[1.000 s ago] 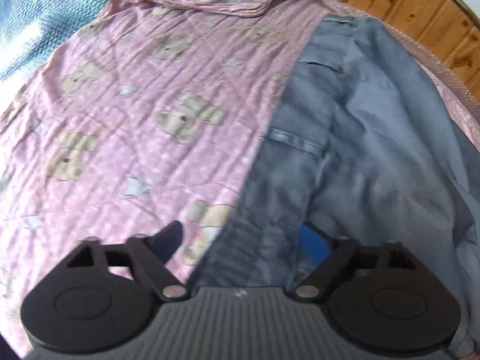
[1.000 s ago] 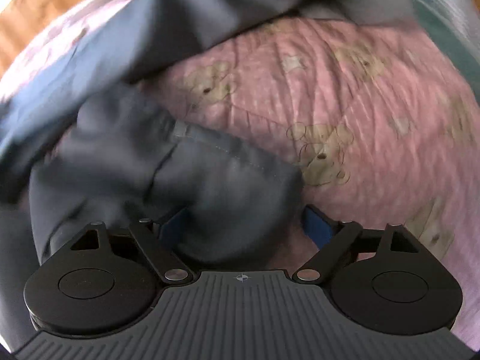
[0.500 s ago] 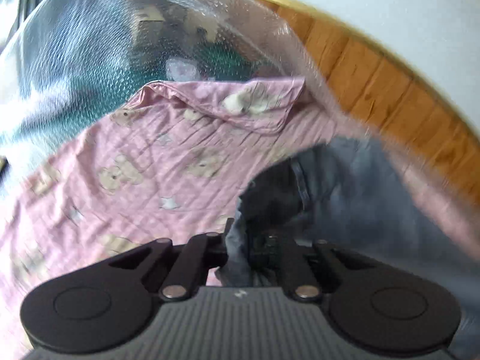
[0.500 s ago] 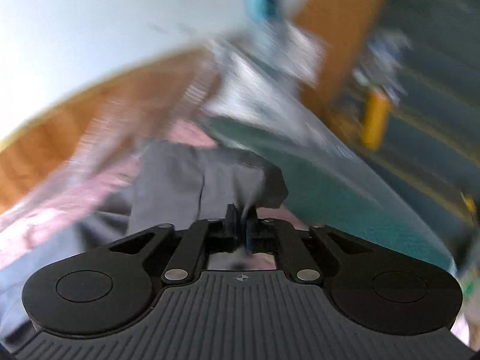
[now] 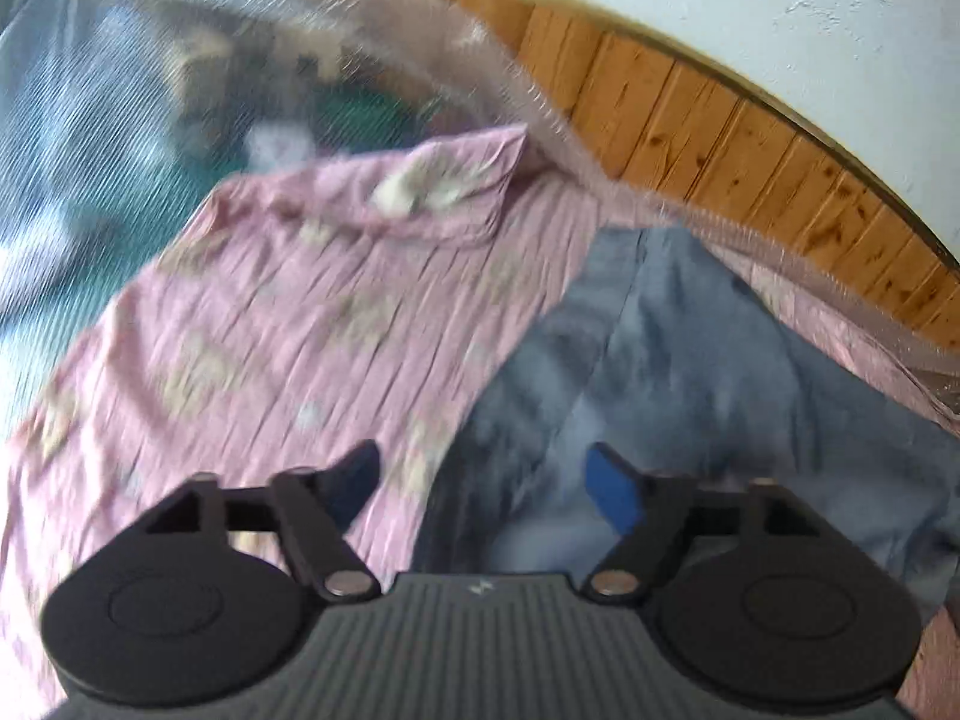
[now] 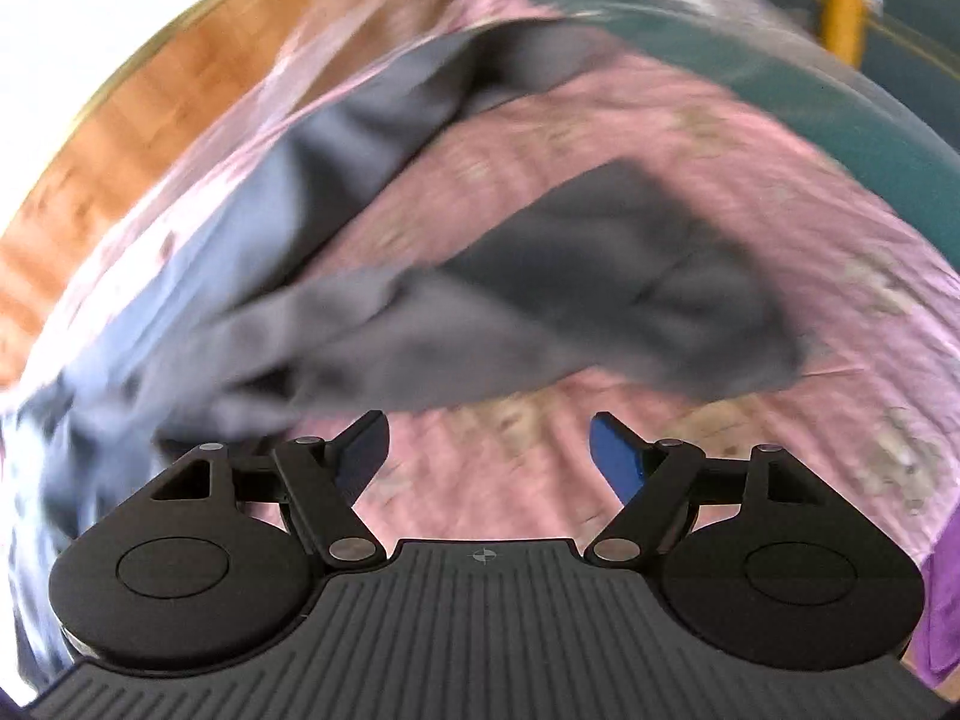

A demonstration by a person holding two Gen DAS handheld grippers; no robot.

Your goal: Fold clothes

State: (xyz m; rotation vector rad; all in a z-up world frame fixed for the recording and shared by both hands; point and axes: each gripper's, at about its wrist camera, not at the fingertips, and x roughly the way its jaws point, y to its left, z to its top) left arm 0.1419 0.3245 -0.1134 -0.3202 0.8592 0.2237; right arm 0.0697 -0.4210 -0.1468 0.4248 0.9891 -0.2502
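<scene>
Two grippers: L gripper (image 5: 483, 480) & R gripper (image 6: 487, 450) both spread wide, nothing between fingers.
Garment: grey clothing (image 6: 570, 312) lies loose on pink quilt (image 5: 288, 324), rumpled; one part draped toward R view's far left.
Beyond: wood wall panels (image 5: 720, 144).
Risk: fabric bunched, so a regrip may catch several layers & give a crooked fold; frames blurred, edges hard to pick.

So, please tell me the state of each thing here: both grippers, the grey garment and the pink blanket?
Left gripper: open, holding nothing.
Right gripper: open, holding nothing.
Grey garment: released, lying crumpled on the blanket, not neatly folded.
Pink blanket: spread out under the garment, far corner turned over.
</scene>
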